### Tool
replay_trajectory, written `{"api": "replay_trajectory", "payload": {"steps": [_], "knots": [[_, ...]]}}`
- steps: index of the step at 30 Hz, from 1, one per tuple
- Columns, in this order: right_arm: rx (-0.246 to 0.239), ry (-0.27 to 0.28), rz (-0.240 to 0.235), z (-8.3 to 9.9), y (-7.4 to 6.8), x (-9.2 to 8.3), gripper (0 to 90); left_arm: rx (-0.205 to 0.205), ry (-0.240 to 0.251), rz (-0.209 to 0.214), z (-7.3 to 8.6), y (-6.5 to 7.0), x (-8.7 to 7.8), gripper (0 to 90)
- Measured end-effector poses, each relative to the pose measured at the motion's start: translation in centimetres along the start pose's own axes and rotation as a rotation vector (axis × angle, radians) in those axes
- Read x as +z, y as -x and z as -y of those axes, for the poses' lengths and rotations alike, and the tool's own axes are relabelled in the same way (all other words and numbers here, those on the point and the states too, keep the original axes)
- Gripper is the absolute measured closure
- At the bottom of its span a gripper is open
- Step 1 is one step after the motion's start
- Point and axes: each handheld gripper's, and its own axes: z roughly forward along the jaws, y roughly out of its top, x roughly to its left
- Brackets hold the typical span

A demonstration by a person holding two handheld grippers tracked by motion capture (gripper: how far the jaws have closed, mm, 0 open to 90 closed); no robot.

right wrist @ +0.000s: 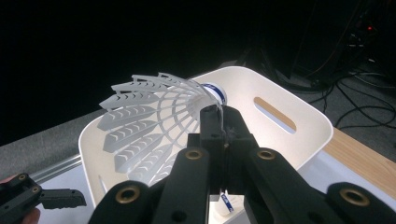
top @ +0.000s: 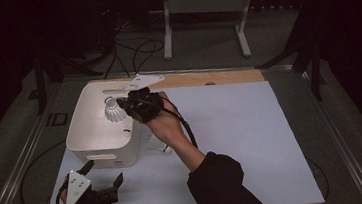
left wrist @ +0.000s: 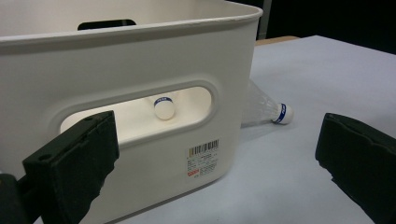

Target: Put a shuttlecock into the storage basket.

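Hovering over the white bin (top: 84, 136), the right gripper (top: 128, 105) has its jaws clamped tight on the skirt of a white shuttlecock (top: 112, 110), which sits directly above the bin's open mouth with one shuttlecock (left wrist: 163, 107) already resting below it inside. A good drop, I judge, means lowering it further past the rim before parting the jaws, so the light skirt cannot bounce out. Nearer the person, the left gripper (top: 103, 180) waits with jaws spread wide and empty, facing another shuttlecock (left wrist: 266, 111) lying just beside the bin's wall.
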Motion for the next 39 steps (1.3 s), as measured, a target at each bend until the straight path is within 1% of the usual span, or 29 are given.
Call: {"api": "replay_trajectory", "payload": {"steps": [3,16,21,24,25,27,28,29,31,32,33,34,36,37,39], "knots": [[0.0,0.002,-0.009,0.0,-0.2,0.2,89.3,0.0,0.0,0.0,0.0,0.0,0.0,0.2],[-0.004,0.001,-0.019,0.0,-0.8,0.6,89.4,0.0,0.001,0.0,0.0,0.0,0.0,0.2],[-0.009,-0.007,-0.024,0.1,-0.9,0.8,89.2,0.0,0.001,0.001,0.0,0.0,0.0,0.2],[-0.021,-0.006,-0.035,0.1,-1.1,0.8,88.9,0.0,0.003,0.001,0.0,0.0,0.0,0.2],[-0.061,-0.005,-0.066,0.1,-1.3,0.9,68.7,0.0,0.003,0.001,0.0,0.0,0.0,0.2],[-0.066,-0.007,-0.093,0.0,-1.5,0.8,44.6,0.002,0.002,0.0,0.0,0.0,0.0,0.2],[-0.07,-0.009,-0.077,0.0,-1.5,0.7,35.4,0.002,0.001,0.0,0.0,0.0,0.0,0.2],[-0.064,-0.008,-0.061,0.0,-1.4,0.7,30.9,0.003,0.0,0.0,0.0,0.0,0.0,0.2],[-0.059,-0.006,-0.052,0.0,-1.2,0.6,22.1,0.0,0.004,0.001,0.0,0.0,0.0,0.2],[-0.059,-0.01,-0.039,0.0,-1.0,0.5,16.8,0.0,0.002,0.0,0.0,0.0,0.0,0.2],[-0.056,-0.011,-0.025,0.0,-0.9,0.5,14.1,-0.002,0.002,0.001,0.0,0.0,0.0,0.2],[-0.056,-0.009,-0.014,0.0,-0.8,0.4,13.7,-0.001,0.001,0.001,0.0,0.0,0.0,0.2],[-0.054,-0.009,-0.013,0.1,-0.7,0.3,13.7,-0.001,0.001,0.001,0.0,0.0,0.0,0.2],[-0.049,-0.014,-0.004,0.2,-0.6,0.2,11.5,0.002,0.0,0.001,0.0,0.0,0.0,0.2],[-0.052,-0.015,0.005,0.2,-0.4,0.2,10.8,0.002,0.0,0.001,0.0,0.0,0.0,0.2]]}}
